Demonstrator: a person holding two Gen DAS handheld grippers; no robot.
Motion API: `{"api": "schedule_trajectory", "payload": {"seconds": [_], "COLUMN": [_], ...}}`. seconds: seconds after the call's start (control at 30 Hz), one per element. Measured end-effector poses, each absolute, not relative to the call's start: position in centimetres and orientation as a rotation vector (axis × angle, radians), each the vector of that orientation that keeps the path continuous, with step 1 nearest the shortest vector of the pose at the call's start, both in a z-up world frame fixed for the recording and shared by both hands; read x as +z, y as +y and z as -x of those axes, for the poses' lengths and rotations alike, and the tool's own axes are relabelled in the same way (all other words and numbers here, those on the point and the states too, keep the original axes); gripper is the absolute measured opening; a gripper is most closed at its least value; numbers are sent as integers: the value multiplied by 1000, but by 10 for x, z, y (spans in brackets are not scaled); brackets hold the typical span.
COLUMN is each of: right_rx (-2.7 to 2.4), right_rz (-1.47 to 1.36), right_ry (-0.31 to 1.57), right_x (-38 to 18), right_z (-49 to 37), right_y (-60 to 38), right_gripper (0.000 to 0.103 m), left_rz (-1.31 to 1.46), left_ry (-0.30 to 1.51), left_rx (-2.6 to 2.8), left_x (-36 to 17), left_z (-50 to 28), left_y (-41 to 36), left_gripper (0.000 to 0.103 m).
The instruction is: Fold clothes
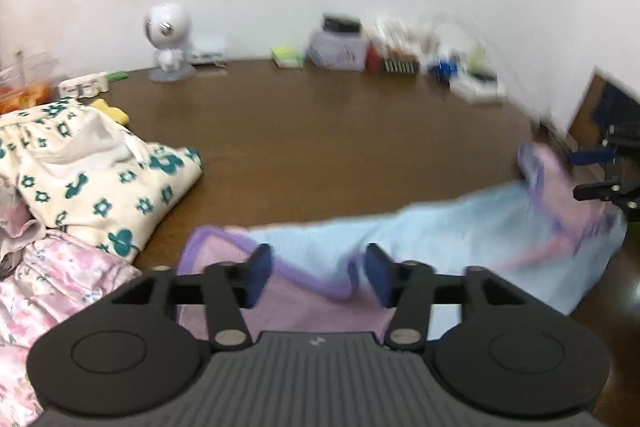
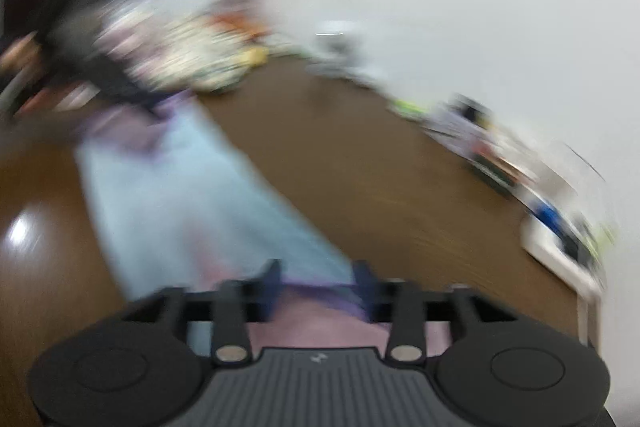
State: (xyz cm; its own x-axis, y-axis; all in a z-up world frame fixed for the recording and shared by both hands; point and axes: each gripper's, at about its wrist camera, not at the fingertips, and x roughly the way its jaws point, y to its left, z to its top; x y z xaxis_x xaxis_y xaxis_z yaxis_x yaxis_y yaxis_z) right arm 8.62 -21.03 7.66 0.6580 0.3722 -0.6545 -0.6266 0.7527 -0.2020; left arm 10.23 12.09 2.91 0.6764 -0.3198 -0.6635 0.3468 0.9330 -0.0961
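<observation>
A light-blue garment (image 1: 400,231) with a pink panel and purple trim lies stretched across the brown table (image 1: 340,131). My left gripper (image 1: 318,267) is open, its blue pads on either side of the purple-trimmed edge at the garment's left end. At the far right end, the right gripper (image 1: 600,193) is beside bunched pink cloth. The right wrist view is heavily blurred. There the right gripper (image 2: 317,279) stands open over the purple edge, and the blue garment (image 2: 192,195) runs away to the upper left.
A cream garment with green flowers (image 1: 104,183) and a pink floral one (image 1: 60,291) are piled at the left. A white round-headed figure (image 1: 166,39), boxes (image 1: 340,47) and small clutter line the back wall. A white tray (image 2: 560,247) sits at the right.
</observation>
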Motion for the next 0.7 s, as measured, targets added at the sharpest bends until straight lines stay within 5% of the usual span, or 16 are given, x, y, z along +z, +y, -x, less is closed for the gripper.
{"api": "schedule_trajectory", "payload": {"seconds": [0.23,0.3,0.37,0.4,0.7], "right_rx": [218,180,160,157,78], "right_rz": [148,153,139,118,354], "right_ry": [828,897,908,899,538], "right_x": [62,41,31,30,64], "right_z": [-188,-206,-208,-205,-44], "right_y": [-253,-251,-253,-256,-273], "right_gripper": [45,31,6,3,3], "left_rz": [-14,-43,-71,-87,-135], "left_ry": [707,723,748,746,720], "left_rx": [-372,-375,-365,-362,-299], "left_x": [25,17,8,6,-5], "left_z": [-109,-110,-113,-112,-110], "left_y": [103,101,100,100,100], "left_gripper": [64,64,65,68,81]}}
